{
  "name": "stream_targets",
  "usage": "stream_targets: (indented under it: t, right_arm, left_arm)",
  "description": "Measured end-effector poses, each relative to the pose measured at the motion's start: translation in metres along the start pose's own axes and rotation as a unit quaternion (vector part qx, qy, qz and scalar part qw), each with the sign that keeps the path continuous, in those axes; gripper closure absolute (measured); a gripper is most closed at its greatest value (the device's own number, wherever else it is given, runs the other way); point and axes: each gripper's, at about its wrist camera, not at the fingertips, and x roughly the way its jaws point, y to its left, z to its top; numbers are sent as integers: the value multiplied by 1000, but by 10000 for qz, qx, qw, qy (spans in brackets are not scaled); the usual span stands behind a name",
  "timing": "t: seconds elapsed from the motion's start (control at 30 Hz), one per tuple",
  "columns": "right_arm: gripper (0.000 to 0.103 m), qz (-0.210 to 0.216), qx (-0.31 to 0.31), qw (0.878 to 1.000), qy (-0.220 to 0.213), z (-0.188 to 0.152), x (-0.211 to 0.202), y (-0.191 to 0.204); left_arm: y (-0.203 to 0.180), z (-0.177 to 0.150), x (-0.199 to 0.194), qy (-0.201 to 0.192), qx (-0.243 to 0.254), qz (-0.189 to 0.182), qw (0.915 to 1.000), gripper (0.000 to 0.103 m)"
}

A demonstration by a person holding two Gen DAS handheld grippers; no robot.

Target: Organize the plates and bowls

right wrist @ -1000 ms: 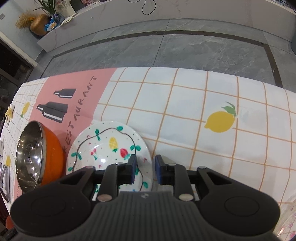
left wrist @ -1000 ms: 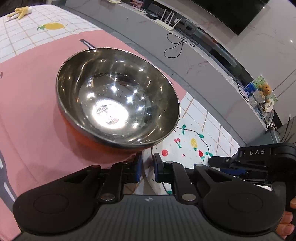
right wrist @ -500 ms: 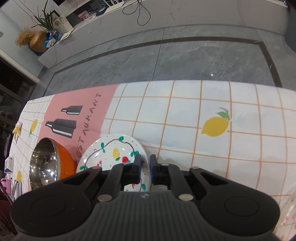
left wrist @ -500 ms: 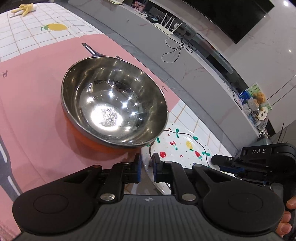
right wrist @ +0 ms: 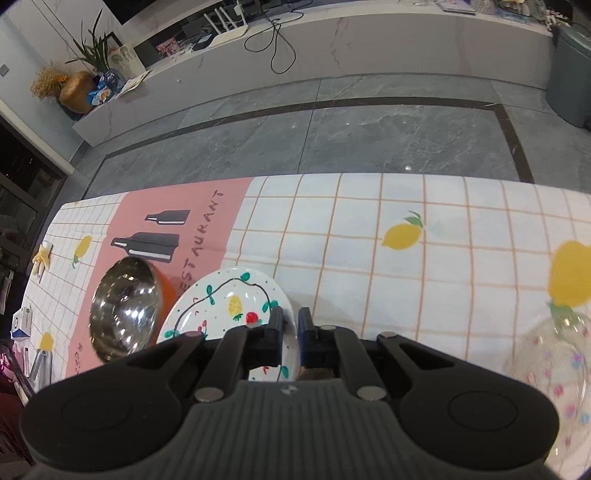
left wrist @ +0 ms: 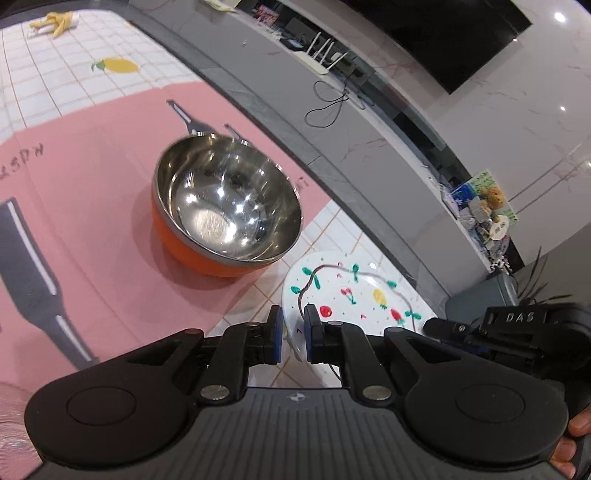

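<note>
A white plate [left wrist: 354, 295] painted with fruit and a vine is held between both grippers, a little above the checked tablecloth. My left gripper [left wrist: 293, 332] is shut on the plate's near rim, which passes between its blue pads. My right gripper [right wrist: 291, 328] is shut on the opposite rim of the plate [right wrist: 225, 306]. A steel bowl with an orange outside [left wrist: 225, 206] stands upright on the pink band of the cloth, just left of the plate and apart from both grippers. The same bowl [right wrist: 125, 314] shows in the right wrist view.
A clear glass bowl with small flowers [right wrist: 554, 369] stands at the right. A yellow peel [left wrist: 55, 24] lies at the far corner. A small box [right wrist: 22, 321] and metal utensils sit at the left edge. Beyond the table edge [right wrist: 369, 177] is grey floor.
The right gripper's jaws closed onto the plate's rim. Both grippers rose and drew back with the plate, so the bowl and table look smaller and farther away.
</note>
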Motion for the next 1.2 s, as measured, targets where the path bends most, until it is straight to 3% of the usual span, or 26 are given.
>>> stream_targets:
  t: [0.33, 0.63, 0.87, 1.2]
  right_arm:
    - [98, 173, 302, 9987, -367, -65, -50, 25]
    - [98, 555, 934, 9926, -539, -133, -68, 48]
    - [98, 736, 1271, 9871, -634, -193, -67, 70]
    - [97, 807, 1472, 9852, -344, -271, -37, 97]
  left_arm:
    - [15, 4, -64, -195, 384, -146, 9990, 91]
    - [42, 7, -108, -240, 819, -203, 9961, 91]
    - [77, 8, -129, -132, 1254, -283, 9916, 91]
    - [139, -13, -140, 207, 1271, -211, 9915, 91]
